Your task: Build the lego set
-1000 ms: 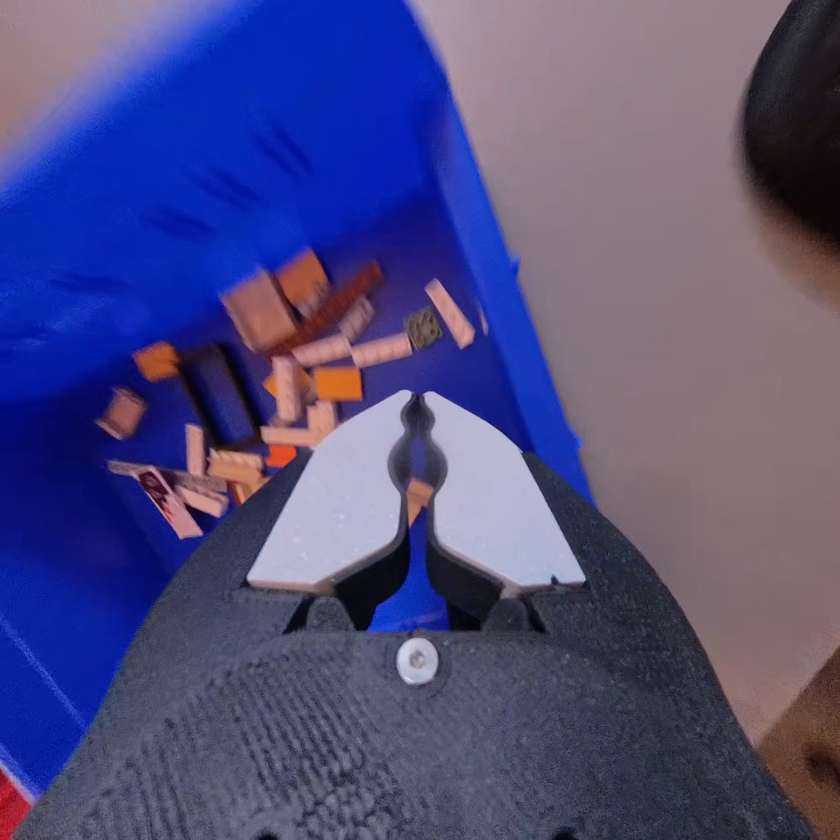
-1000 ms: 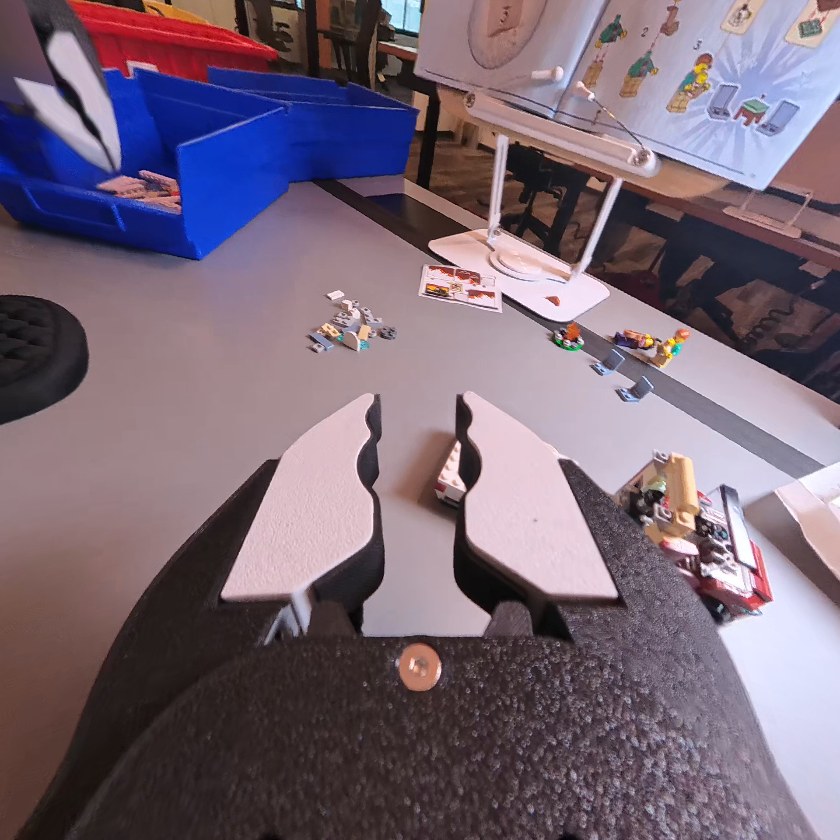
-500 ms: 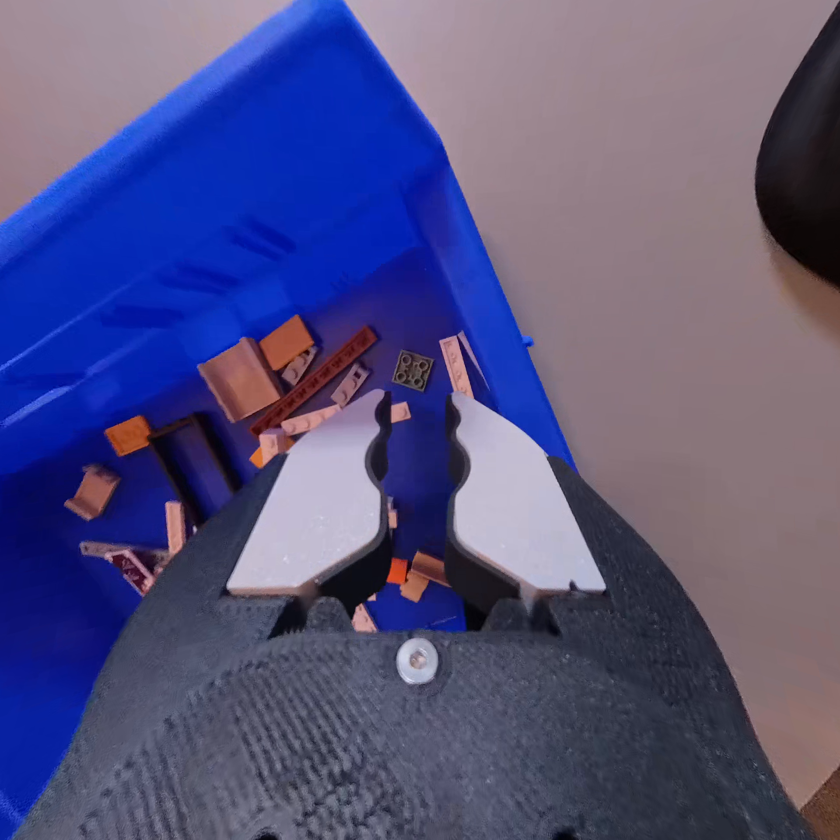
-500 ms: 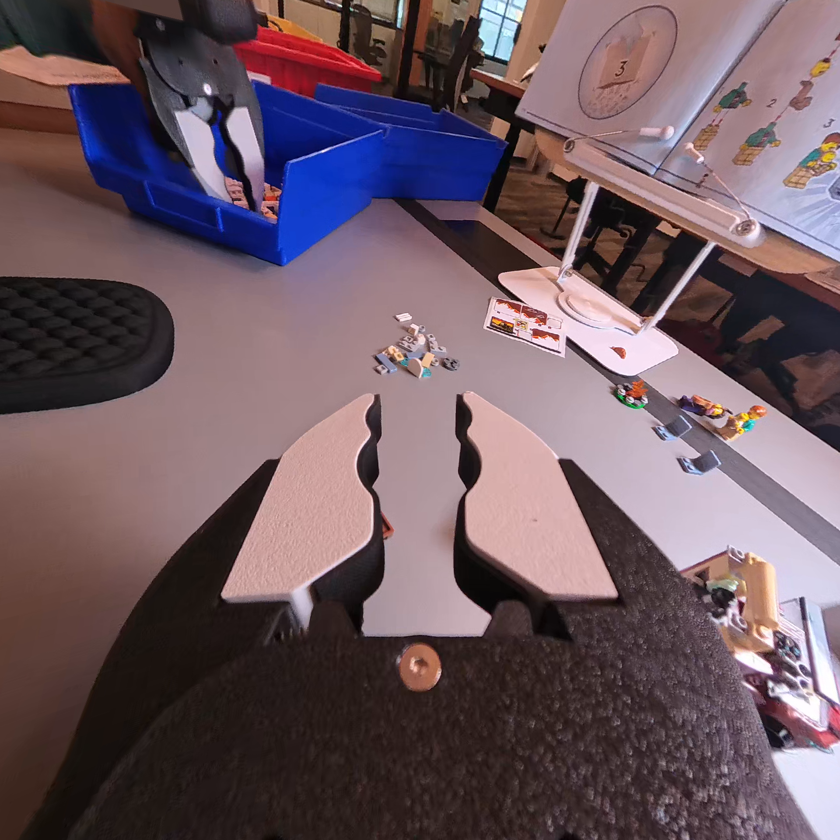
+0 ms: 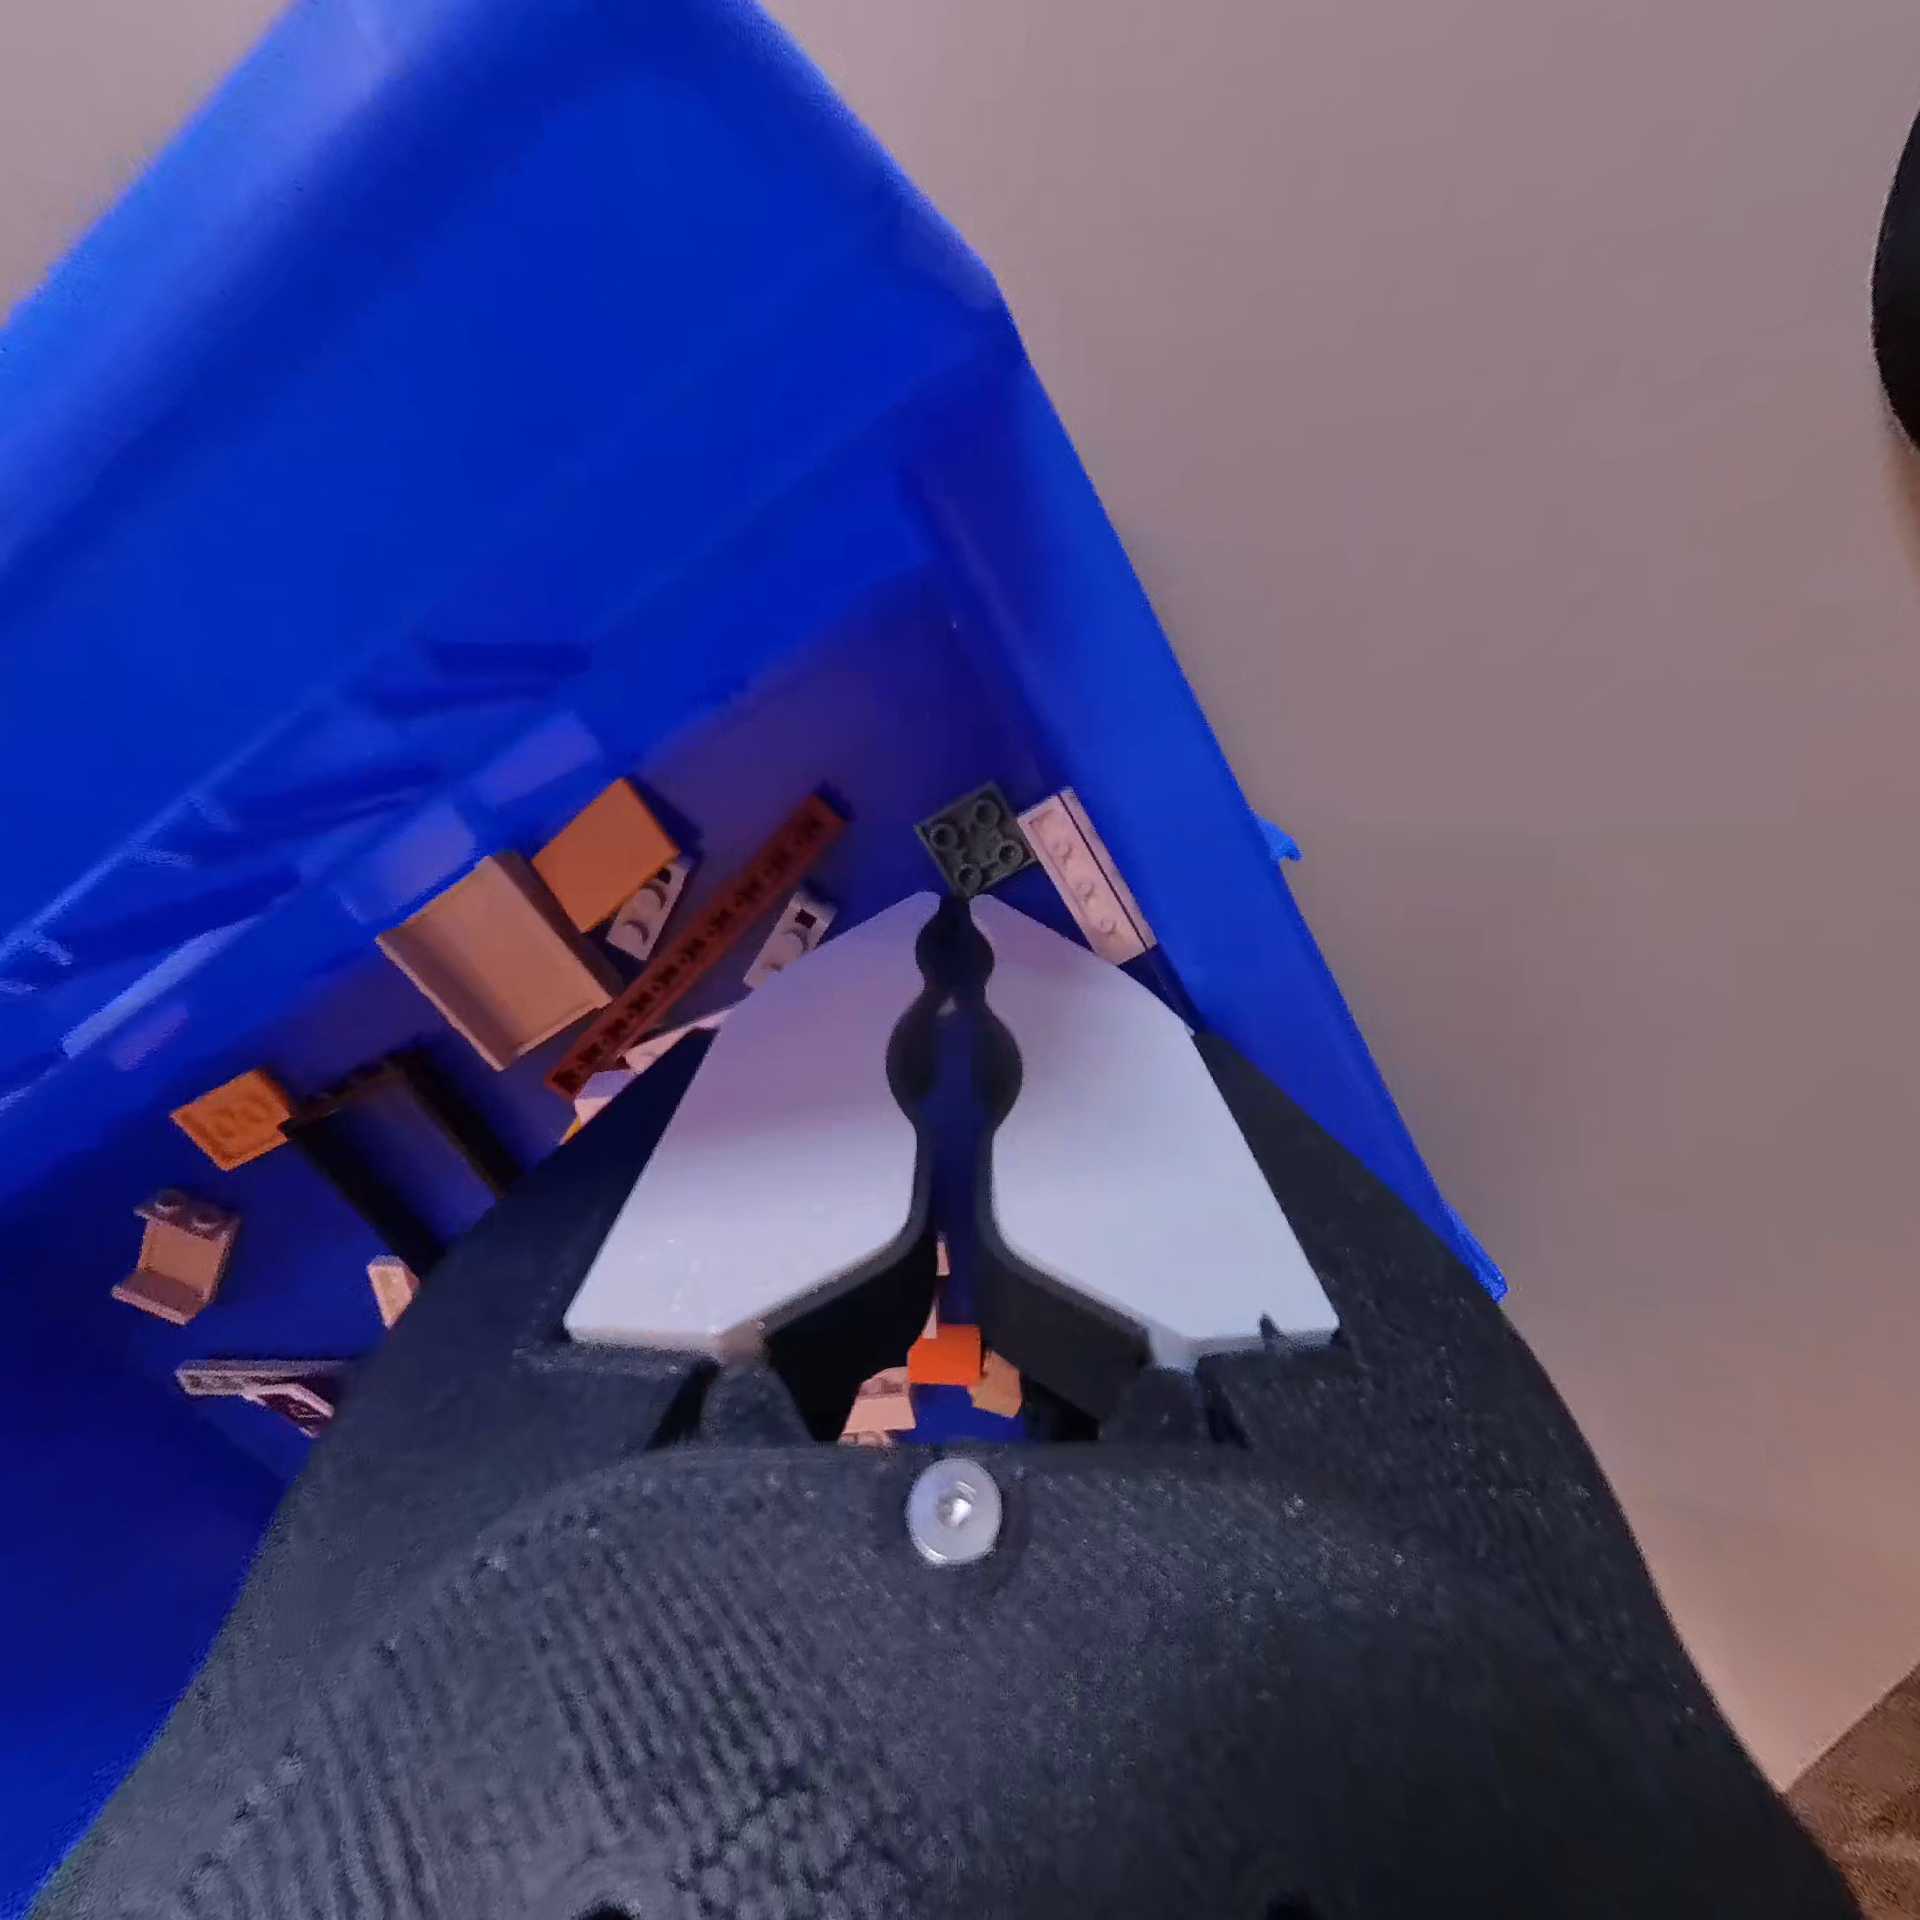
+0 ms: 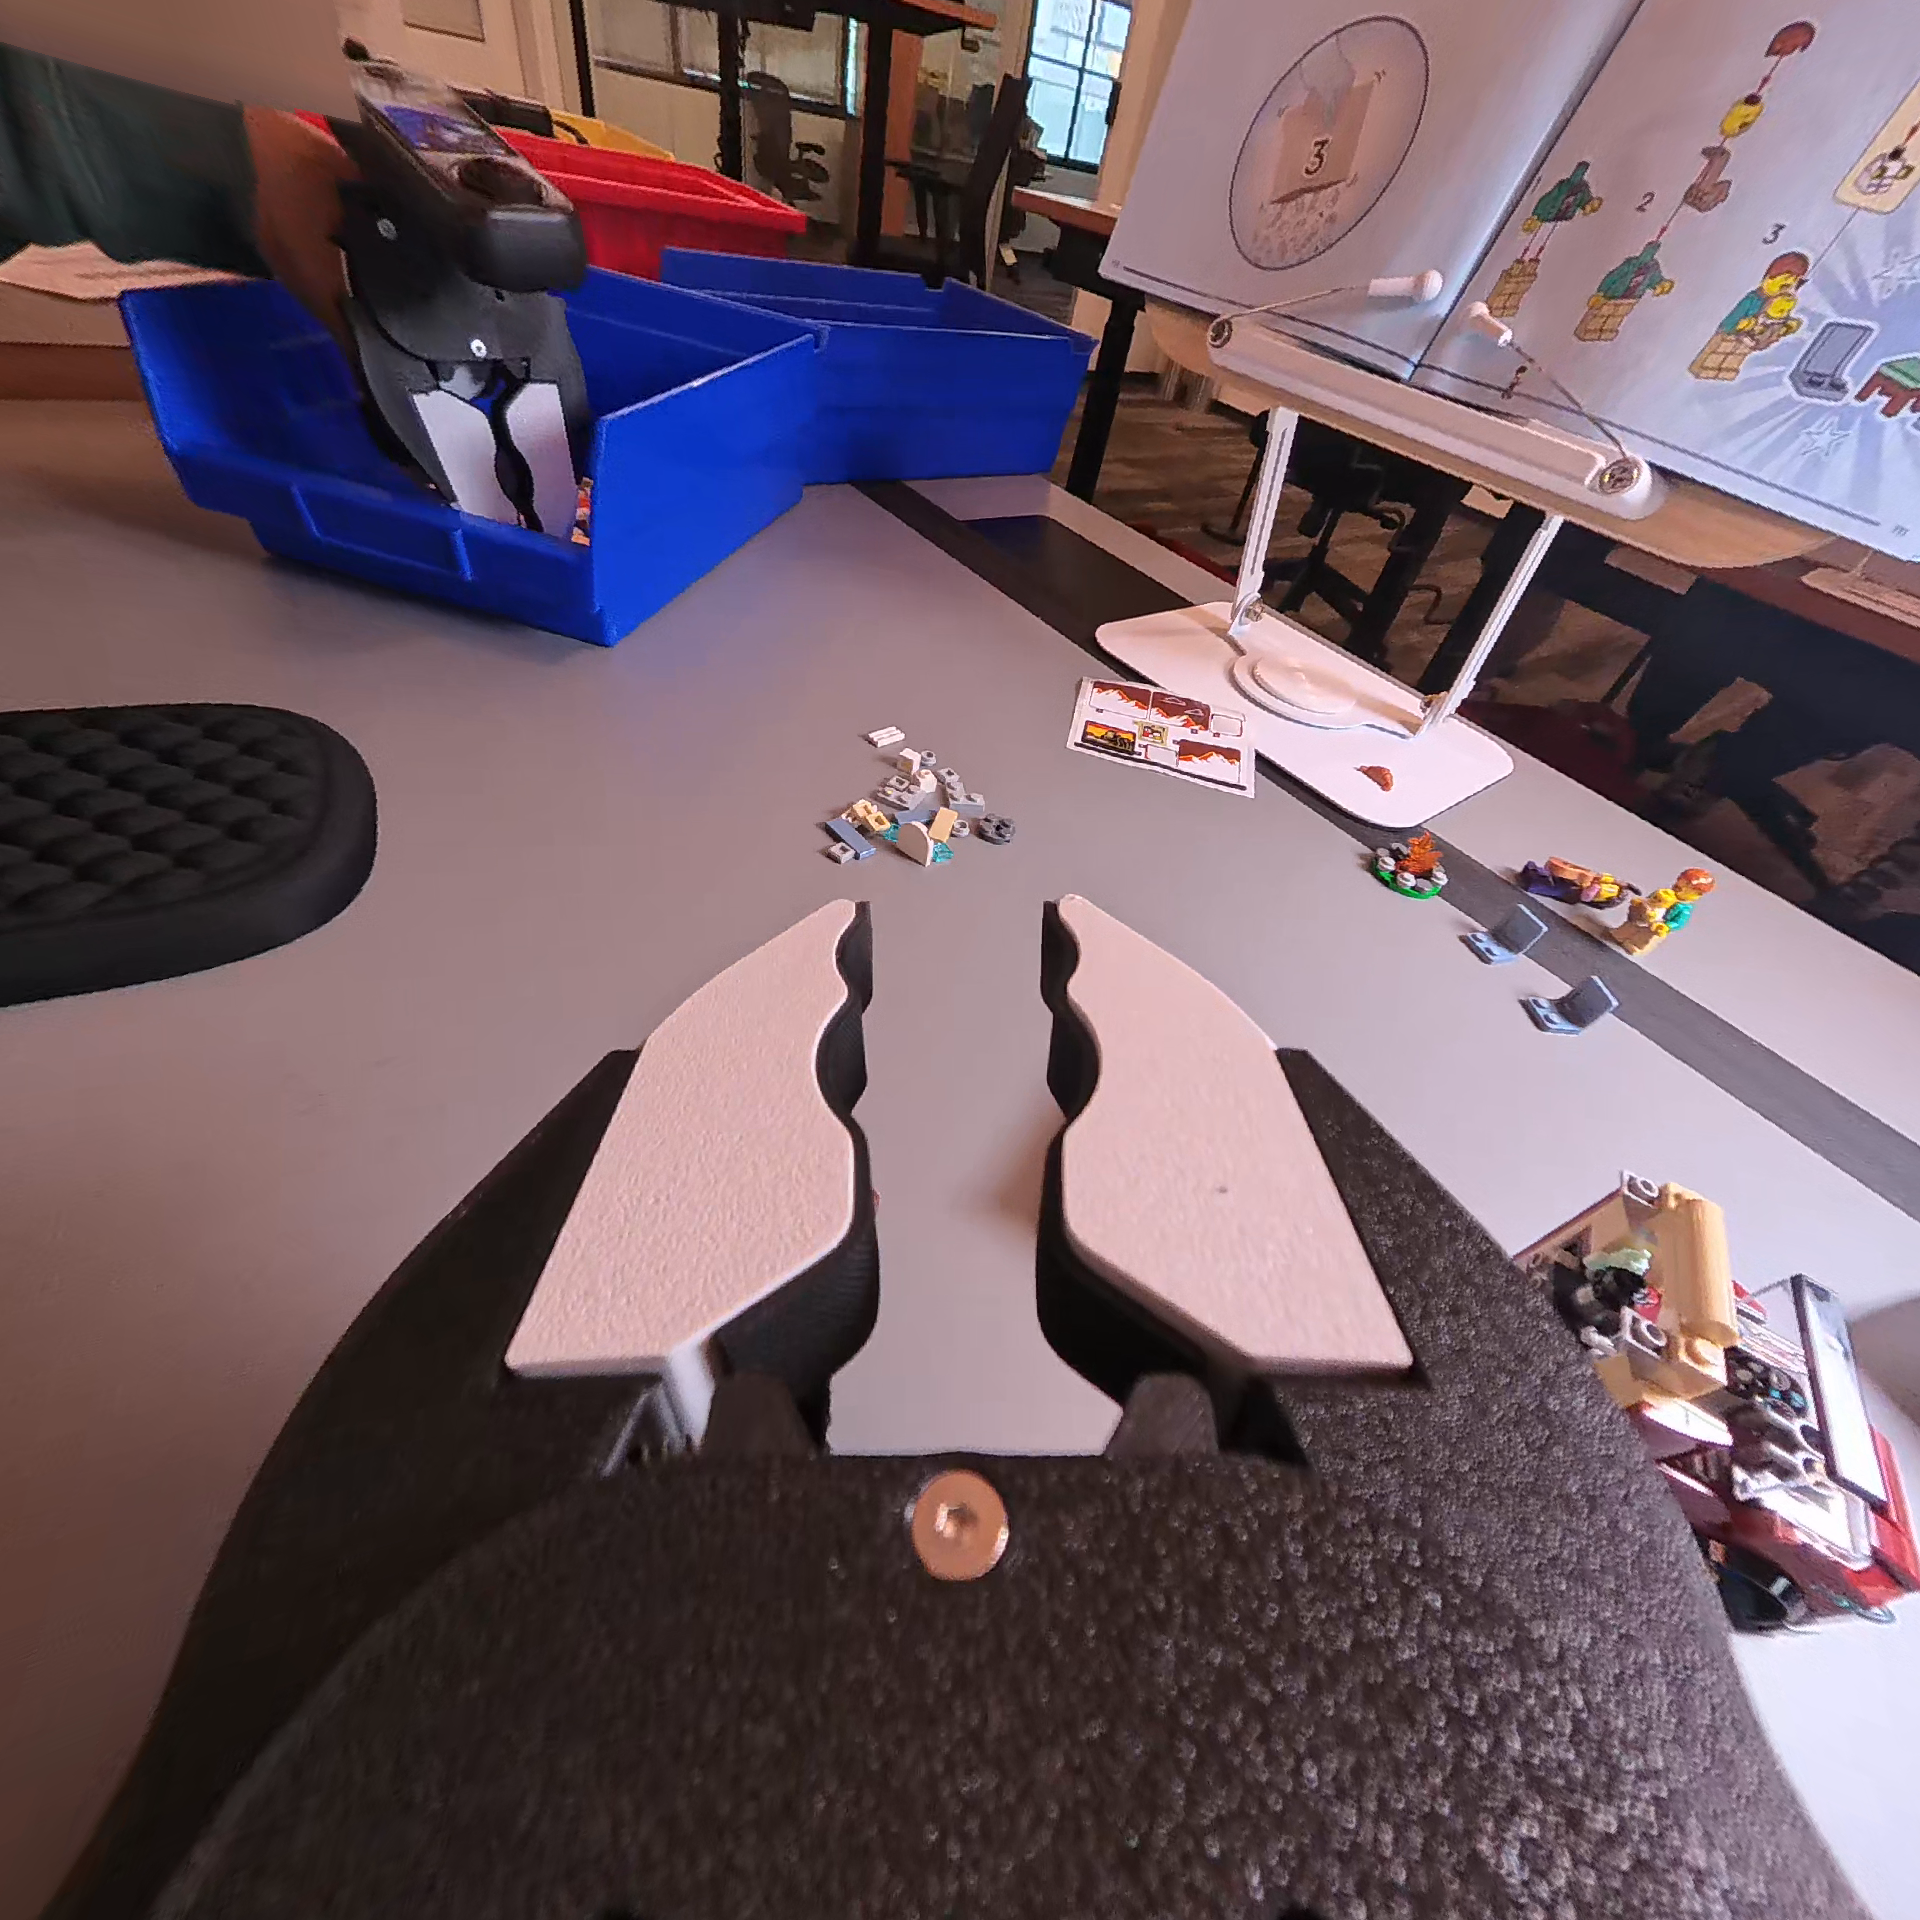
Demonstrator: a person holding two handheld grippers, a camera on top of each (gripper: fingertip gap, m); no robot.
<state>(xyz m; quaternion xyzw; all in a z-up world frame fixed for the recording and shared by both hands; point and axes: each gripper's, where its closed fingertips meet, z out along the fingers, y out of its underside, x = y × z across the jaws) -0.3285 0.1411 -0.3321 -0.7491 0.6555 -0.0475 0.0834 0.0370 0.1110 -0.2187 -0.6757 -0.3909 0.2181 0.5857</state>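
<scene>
My left gripper (image 5: 954, 906) is down inside a blue bin (image 5: 582, 436) of loose tan, orange and brown lego pieces. Its jaws are shut, and the tips pinch the near corner of a dark grey square plate (image 5: 975, 837) by the bin's right wall. A tan strip (image 5: 1086, 883) lies just right of the plate. The left gripper also shows in the right wrist view (image 6: 499, 457), held by a hand in the bin (image 6: 686, 447). My right gripper (image 6: 956, 914) is open and empty above the grey table (image 6: 623, 790).
A small heap of grey and tan pieces (image 6: 920, 805) lies ahead of the right gripper. A sticker sheet (image 6: 1164, 732), an instruction booklet on a white stand (image 6: 1309, 696), minifigures (image 6: 1662, 904) and a part-built model (image 6: 1725, 1382) are to the right. A black pad (image 6: 156, 831) lies left. The gap from one gripper's tips to the other's is roughly 40 cm.
My left gripper opened, moved deeper into the bin toward its right wall, then shut on the dark grey plate. My right gripper stayed open while its view swung left and lifted.
</scene>
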